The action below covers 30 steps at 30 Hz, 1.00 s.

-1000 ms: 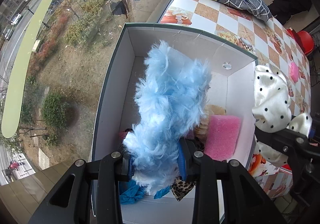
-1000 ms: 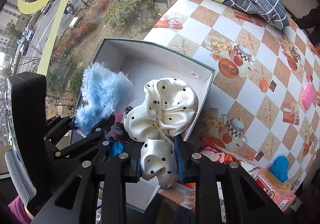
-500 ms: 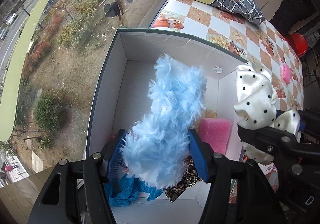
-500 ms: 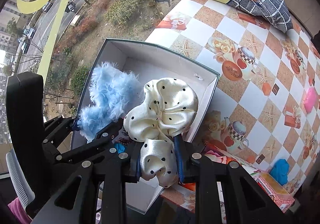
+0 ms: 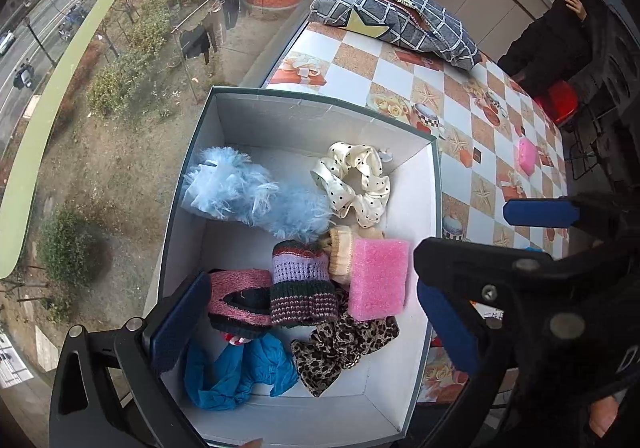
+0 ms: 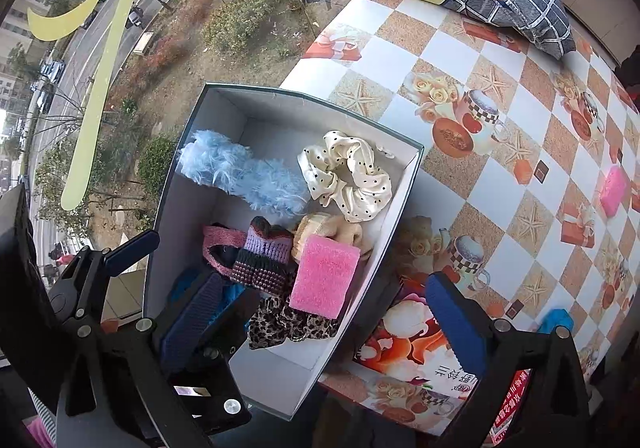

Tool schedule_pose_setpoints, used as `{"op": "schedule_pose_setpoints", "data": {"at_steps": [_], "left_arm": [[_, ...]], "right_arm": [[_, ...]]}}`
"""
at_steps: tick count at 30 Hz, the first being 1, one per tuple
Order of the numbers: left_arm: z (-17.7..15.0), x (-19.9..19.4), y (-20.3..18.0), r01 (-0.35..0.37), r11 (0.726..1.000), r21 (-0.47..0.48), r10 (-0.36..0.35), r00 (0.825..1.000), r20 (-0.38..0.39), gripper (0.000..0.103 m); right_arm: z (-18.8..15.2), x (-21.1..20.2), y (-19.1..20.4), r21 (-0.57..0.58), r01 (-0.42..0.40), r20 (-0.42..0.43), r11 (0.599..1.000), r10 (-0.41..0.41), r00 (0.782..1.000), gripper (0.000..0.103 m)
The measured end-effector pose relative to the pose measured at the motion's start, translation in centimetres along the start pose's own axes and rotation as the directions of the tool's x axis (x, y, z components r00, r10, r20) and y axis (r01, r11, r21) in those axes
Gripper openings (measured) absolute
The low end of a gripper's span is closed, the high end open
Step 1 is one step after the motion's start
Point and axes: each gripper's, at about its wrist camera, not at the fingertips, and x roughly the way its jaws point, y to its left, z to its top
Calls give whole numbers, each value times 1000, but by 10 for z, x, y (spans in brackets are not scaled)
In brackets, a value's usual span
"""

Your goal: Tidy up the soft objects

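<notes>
Both grippers hang over the box (image 5: 436, 208) with nothing in them. The left gripper (image 5: 312, 328) has its jaws spread wide above the near end, and the right gripper (image 6: 320, 312) is spread too, straddling the box's right wall. The blue fluff (image 5: 256, 196) and the dotted scrunchie (image 5: 354, 178) lie side by side at the far end, probably put there because that was the bare floor; the near end is crowded with a pink sponge (image 5: 378, 280), knit cuffs (image 5: 302, 284), a leopard scrunchie (image 5: 344, 344) and a blue cloth (image 5: 240, 372). On the desk (image 6: 500, 60), a second pink sponge (image 6: 612, 186) and a blue scrap (image 6: 554, 320) look yet to be gathered.
</notes>
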Motion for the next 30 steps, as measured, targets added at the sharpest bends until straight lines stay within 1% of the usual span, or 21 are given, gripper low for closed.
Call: {"op": "schedule_pose_setpoints", "data": {"at_steps": [1,3,7,10,12,21,22,23,30], "left_arm": [[0,1,-1,11,1000,1,-11,1000,2,103],[0,3,-2,7,1000,-2,-7,1000,11,103],[-4,11,-4,-69,998,-8,69,998,-9,102],[-4,15,-6,-121,993,11,121,992,-25,102],[-6,17,-8,-139,990,21,140,990,-28,102],[-23,7,-6,-145,989,9,145,989,-38,102],[-28,-1,-4,-147,989,9,147,988,-37,102],[-33,-10,0,-147,989,12,147,988,-35,102],[-42,-19,-2,-163,986,45,164,986,-17,102]], "right_arm": [[-1,-1,0,5,-4,1,1000,4,1000,103],[-2,-6,-1,10,2,21,1000,-2,1000,103],[-6,-15,1,3,11,50,1000,-11,999,103],[-9,-20,6,-15,23,57,1000,-22,998,103],[-13,-23,10,-27,44,65,999,-42,997,103],[-27,-25,14,-34,65,67,997,-63,996,103],[-29,-26,15,-35,68,68,997,-65,996,103],[-30,-26,15,-36,71,69,997,-69,995,103],[-40,-24,18,-41,93,65,995,-90,994,103]]}}
